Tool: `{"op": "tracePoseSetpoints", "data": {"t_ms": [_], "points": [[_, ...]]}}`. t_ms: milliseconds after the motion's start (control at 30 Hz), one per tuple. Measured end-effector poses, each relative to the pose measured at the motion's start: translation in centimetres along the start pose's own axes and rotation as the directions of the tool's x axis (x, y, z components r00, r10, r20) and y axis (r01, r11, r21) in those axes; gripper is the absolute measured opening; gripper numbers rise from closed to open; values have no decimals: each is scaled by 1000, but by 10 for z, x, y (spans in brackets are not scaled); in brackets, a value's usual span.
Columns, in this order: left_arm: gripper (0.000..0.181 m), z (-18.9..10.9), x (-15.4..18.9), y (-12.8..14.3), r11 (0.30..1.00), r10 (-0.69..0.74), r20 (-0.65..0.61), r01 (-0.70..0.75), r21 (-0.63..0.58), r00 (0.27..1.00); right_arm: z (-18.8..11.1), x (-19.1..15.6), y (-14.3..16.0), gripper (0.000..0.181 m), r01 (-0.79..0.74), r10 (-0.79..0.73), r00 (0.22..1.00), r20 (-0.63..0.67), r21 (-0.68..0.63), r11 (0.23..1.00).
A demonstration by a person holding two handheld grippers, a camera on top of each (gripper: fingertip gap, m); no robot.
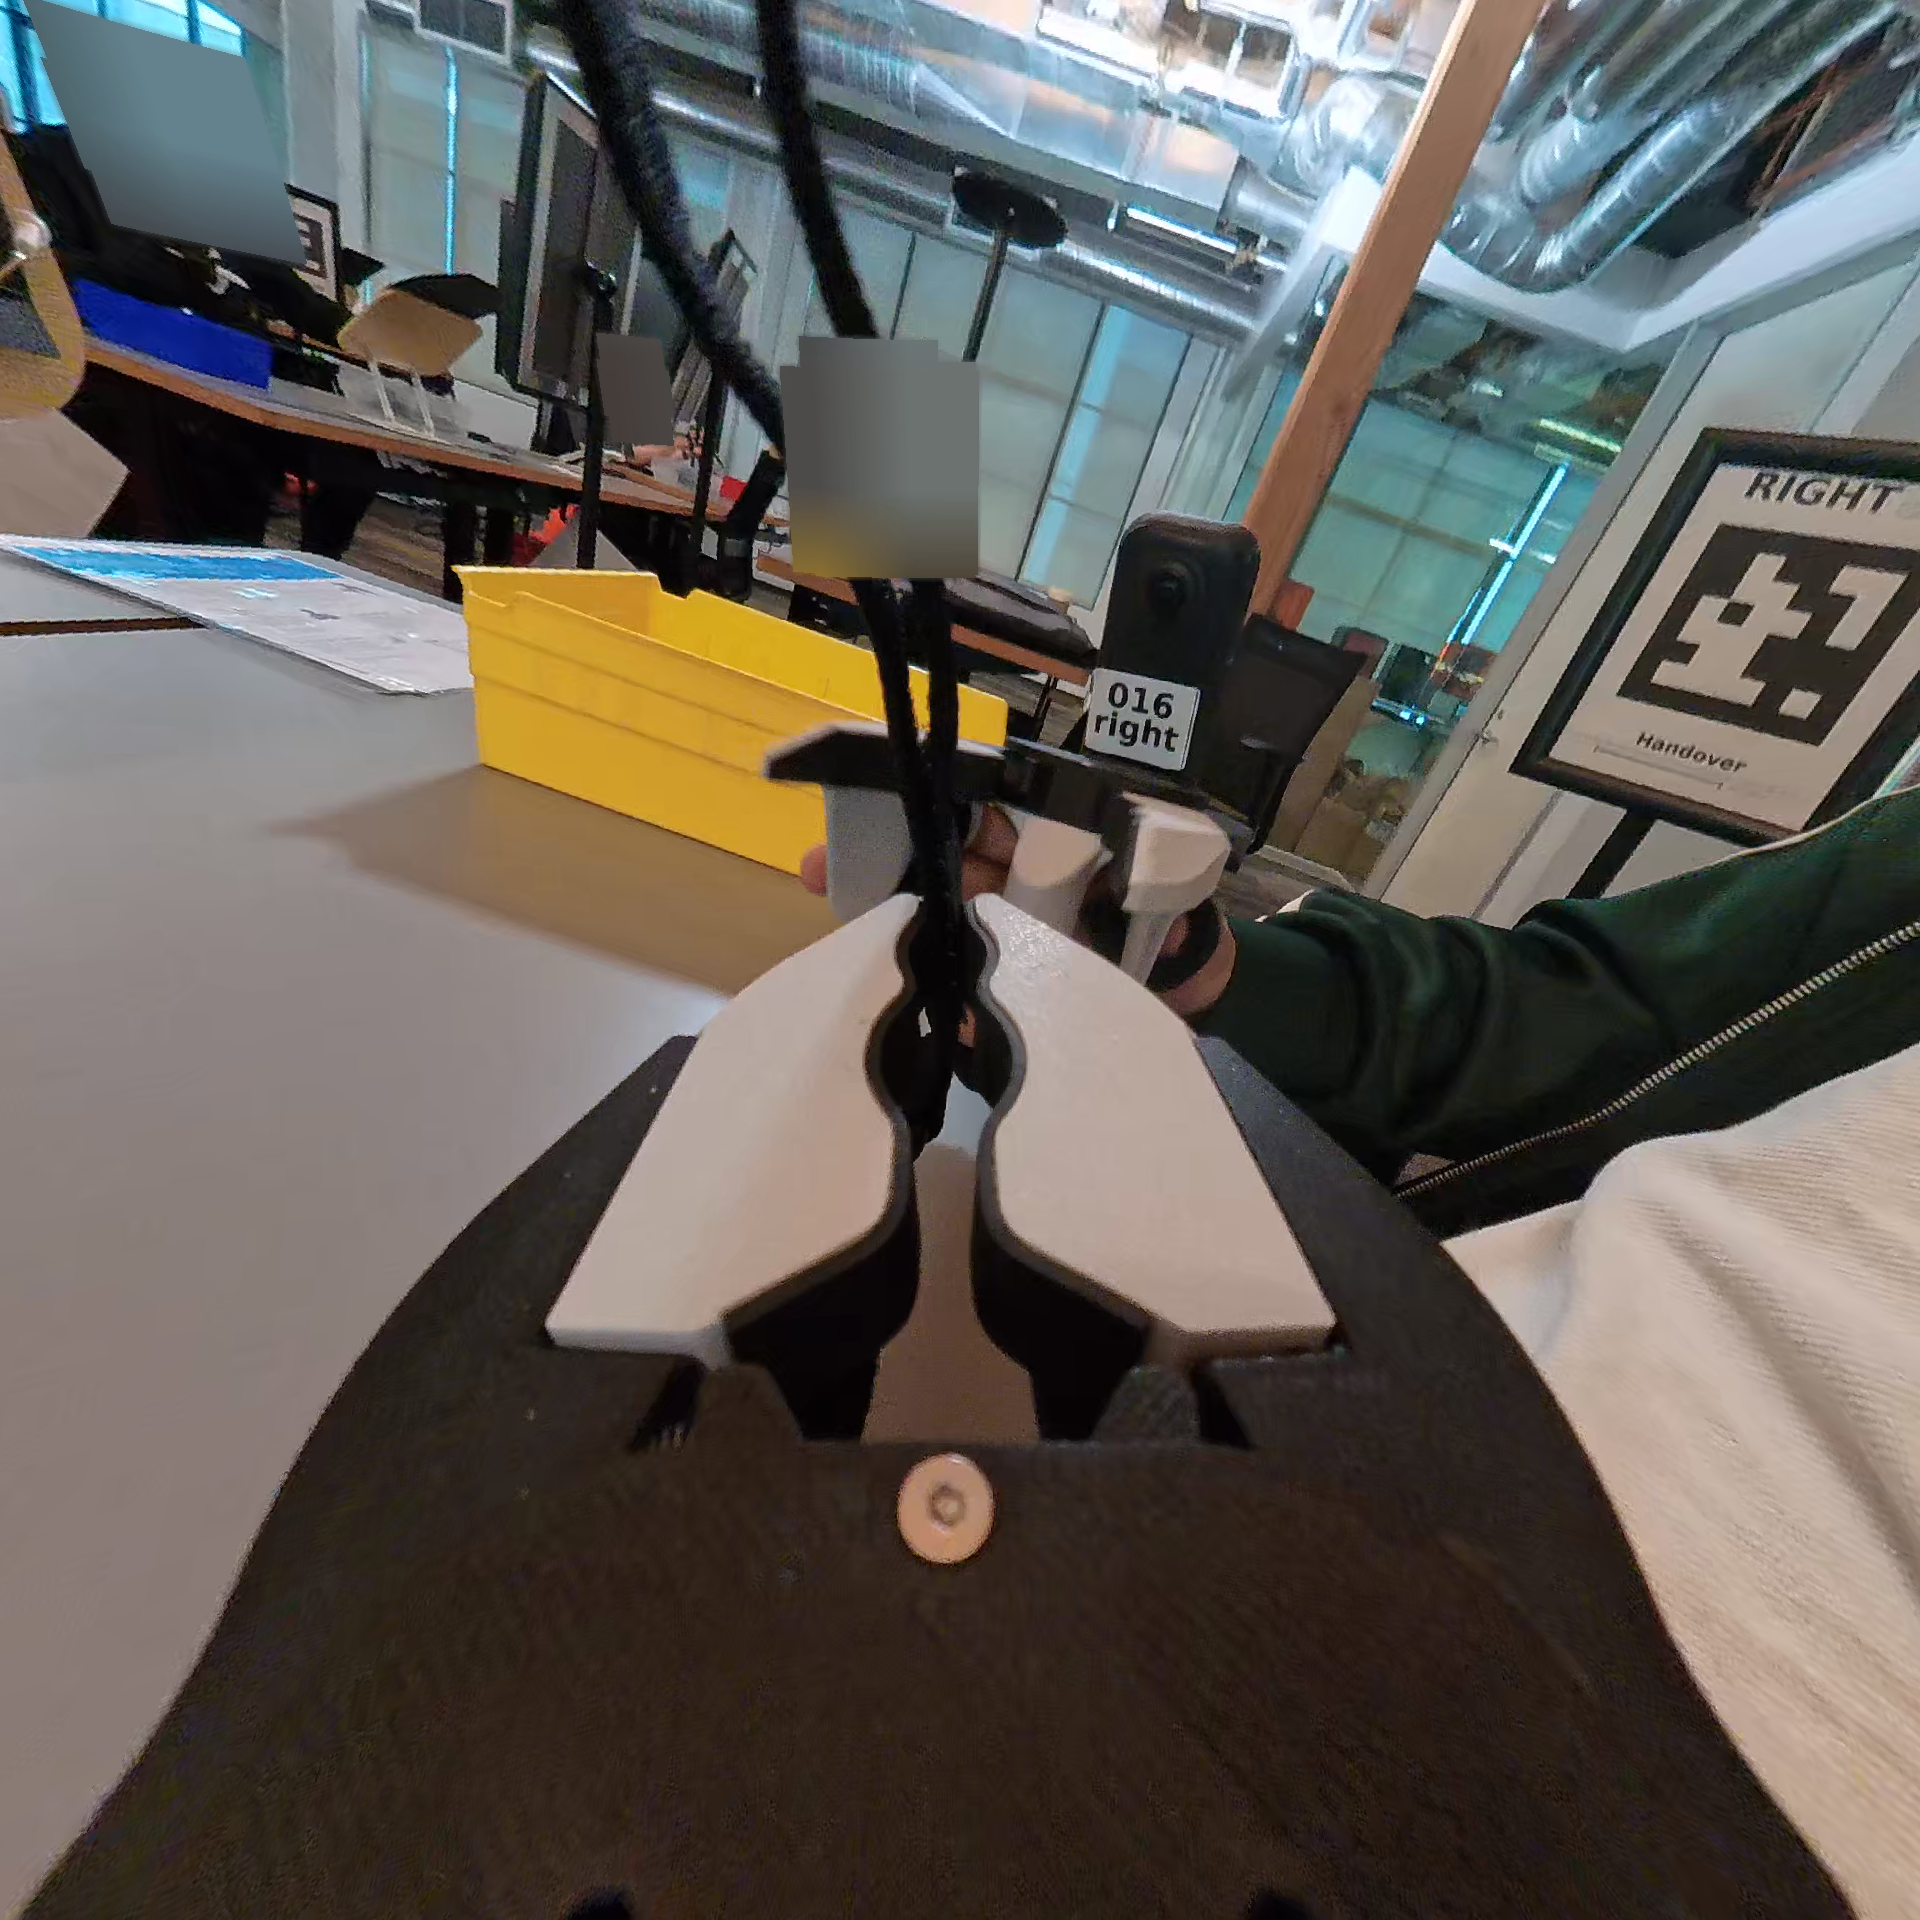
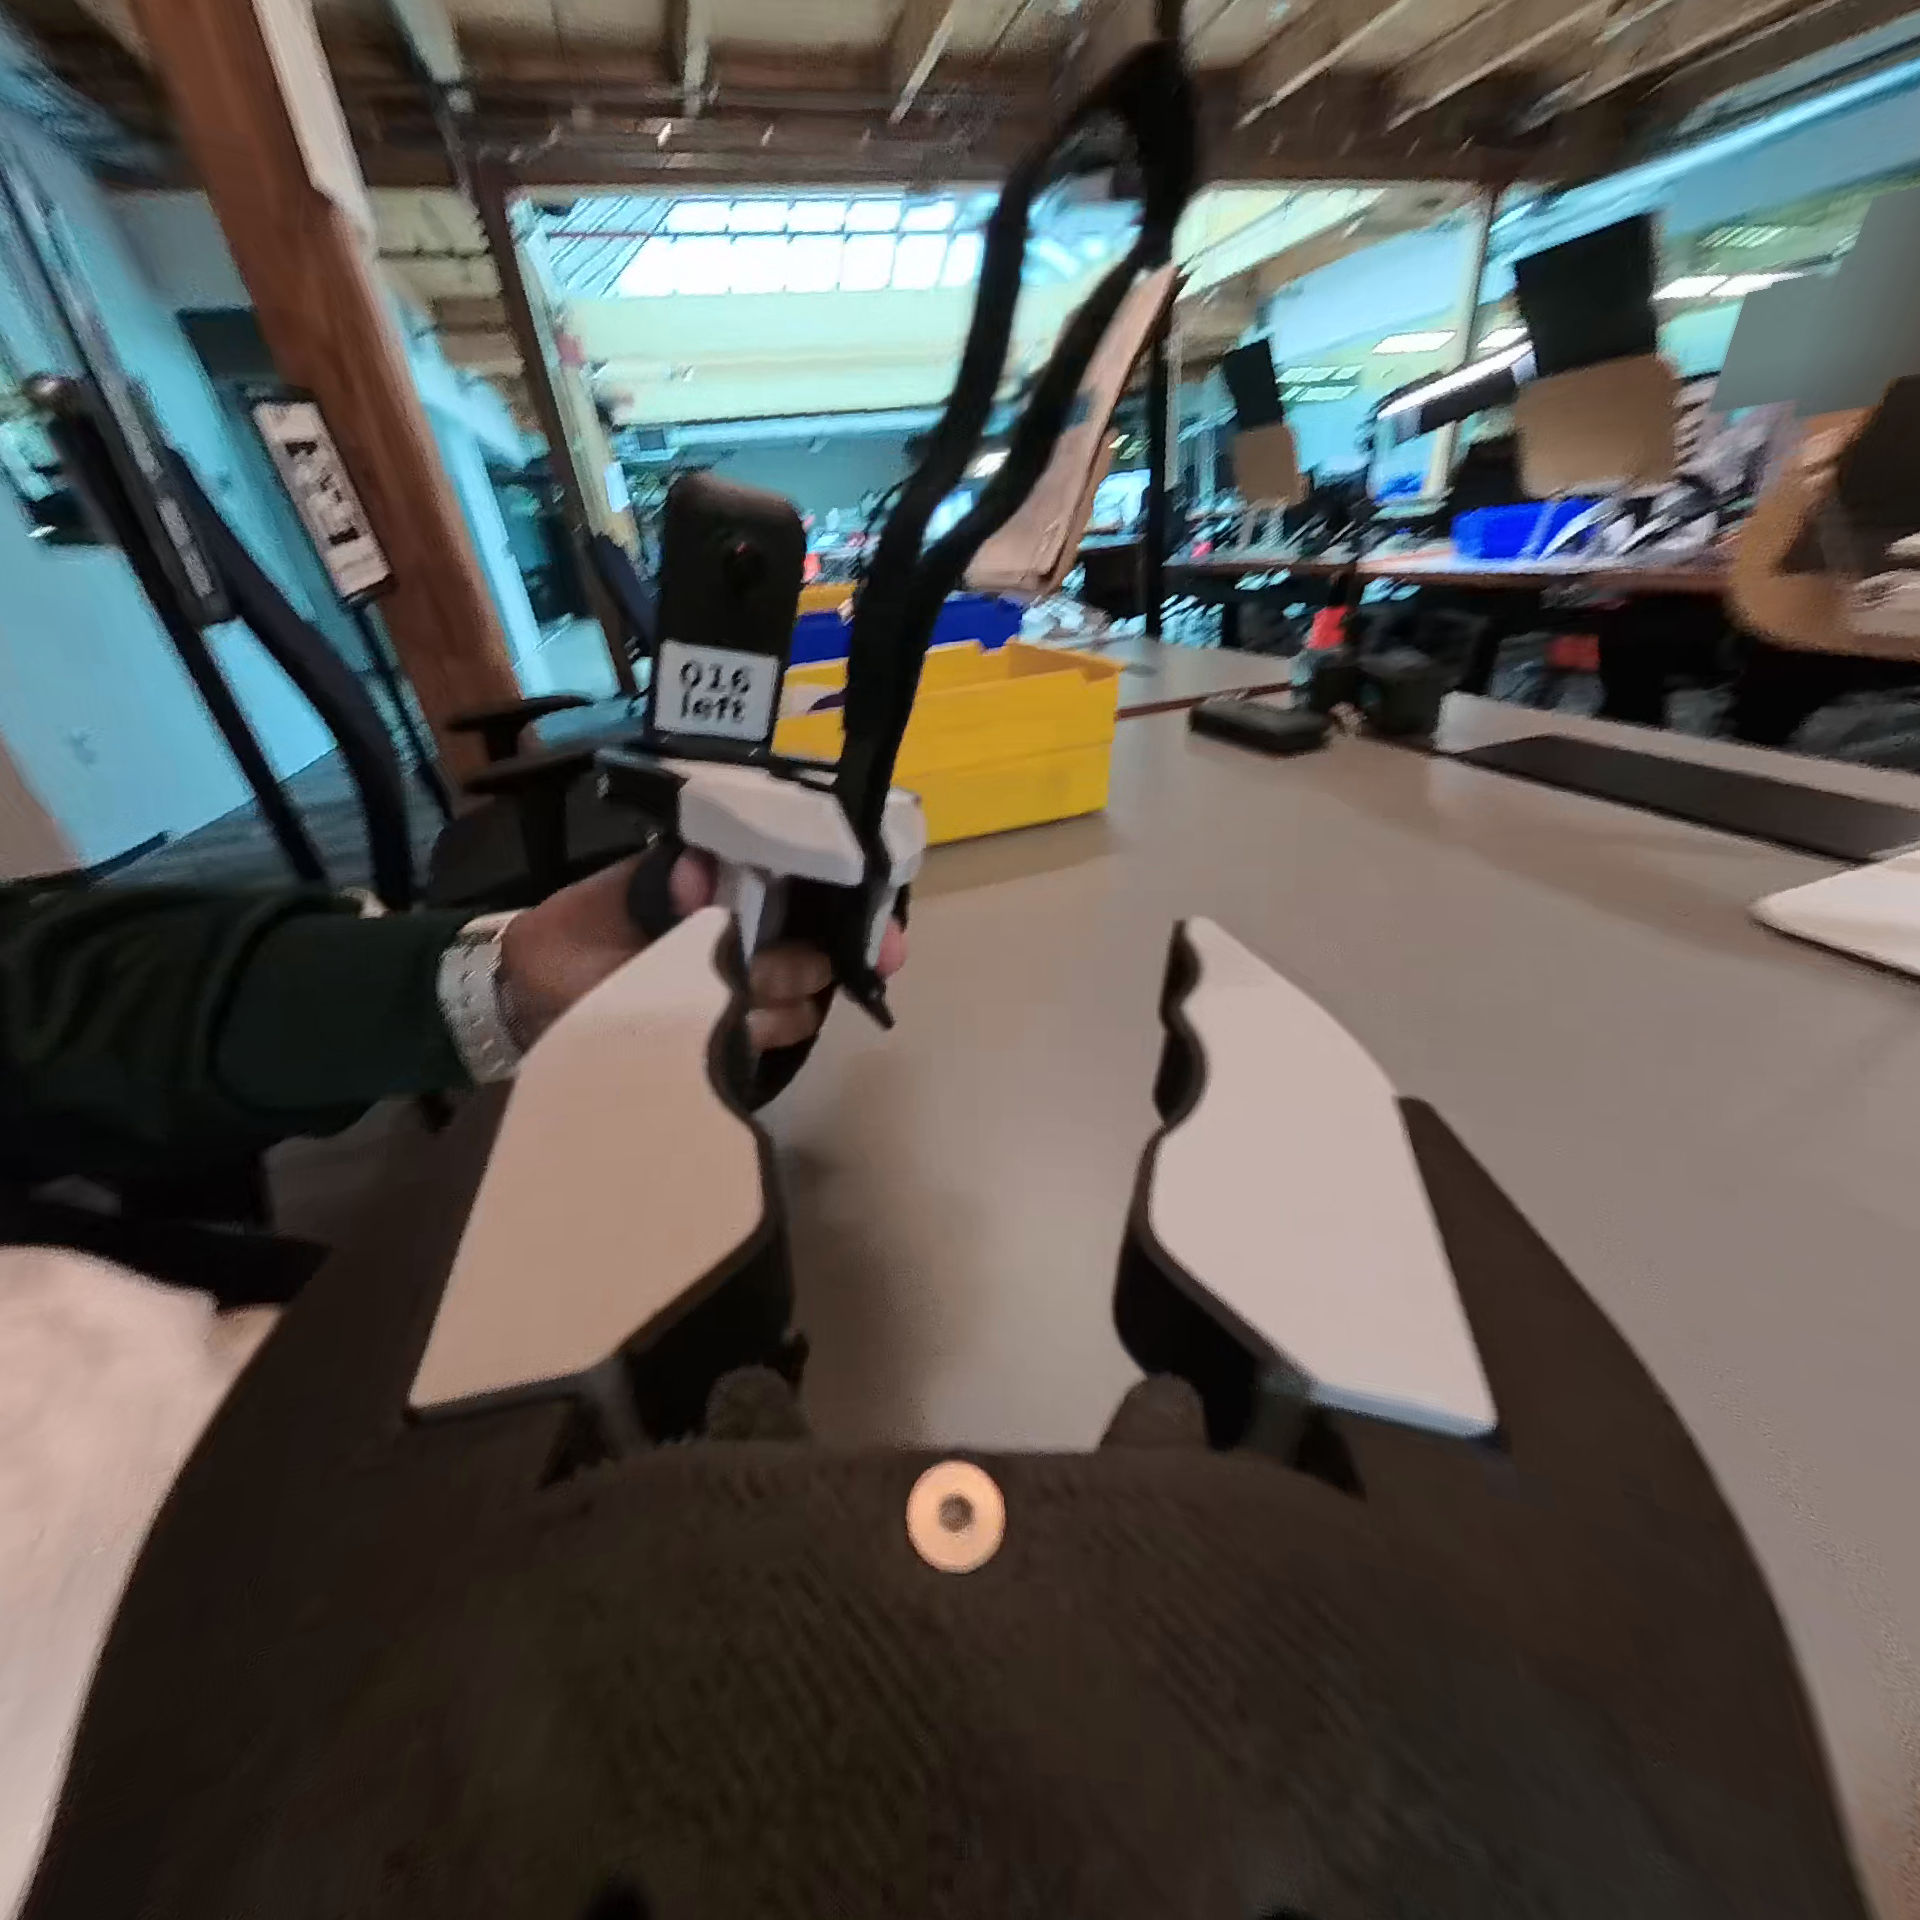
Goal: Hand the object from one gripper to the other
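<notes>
Open workshop hall with grey work surfaces and exposed ceiling ducts

A wide grey surface [image 1: 260,935] carries a yellow bin [image 1: 644,686], with printed sheets [image 1: 260,597] at its far edge. A slanted wooden post [image 1: 1382,281] rises toward silver ducts [image 1: 1621,135]. Tall glass panes [image 1: 1091,416] let in bluish daylight. A framed black-and-white marker sign [image 1: 1756,634] stands on the right. Farther off, cluttered desks [image 2: 1507,566] hold blue bins [image 2: 1507,525]; a black office chair [image 2: 520,790] sits near the post.

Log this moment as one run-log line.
object: black cord | left claw: shut on cord | right claw: open, empty, apart from cord | yellow bin: on table | handover: not yet done
</notes>
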State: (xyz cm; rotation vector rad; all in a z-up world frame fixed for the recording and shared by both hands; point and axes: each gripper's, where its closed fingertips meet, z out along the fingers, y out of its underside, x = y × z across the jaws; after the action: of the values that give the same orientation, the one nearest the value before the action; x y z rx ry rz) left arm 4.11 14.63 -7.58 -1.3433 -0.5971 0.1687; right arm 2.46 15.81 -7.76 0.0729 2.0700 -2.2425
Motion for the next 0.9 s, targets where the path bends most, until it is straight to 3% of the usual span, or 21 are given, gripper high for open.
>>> {"op": "tracePoseSetpoints", "data": {"t_ms": [167, 433, 533, 733, 833, 900], "points": [[2, -4, 3, -2, 1000, -13, -5, 13, 26, 1000, 16, -22, 21, 48, 16, -4, 993, 122, -94, 995], [1, 15, 20, 9, 1000, 28, -47, -28, -11, 999, 19, -39, 28, 6, 110, -91, 984, 156, -117, 987], [3, 17, 24, 6, 999, 46, -45, -46, 13, 998, 16, -41, 21, 5, 83, -66, 983, 174, -92, 992], [33, 17, 20, 4, 999, 51, -5, -51, 19, 999, 12, -33, 12, 5, 134, -125, 983, 131, -62, 989], [43, 14, 14, 0, 998, 37, 22, -38, 52, 999, 4, -18, 1, 5, 214, -211, 976, 46, -86, 973], [44, 12, 11, -1, 998, 13, 19, -14, 61, 1000, -9, 1, -17, 5, 264, -278, 957, -78, -157, 952]]}}
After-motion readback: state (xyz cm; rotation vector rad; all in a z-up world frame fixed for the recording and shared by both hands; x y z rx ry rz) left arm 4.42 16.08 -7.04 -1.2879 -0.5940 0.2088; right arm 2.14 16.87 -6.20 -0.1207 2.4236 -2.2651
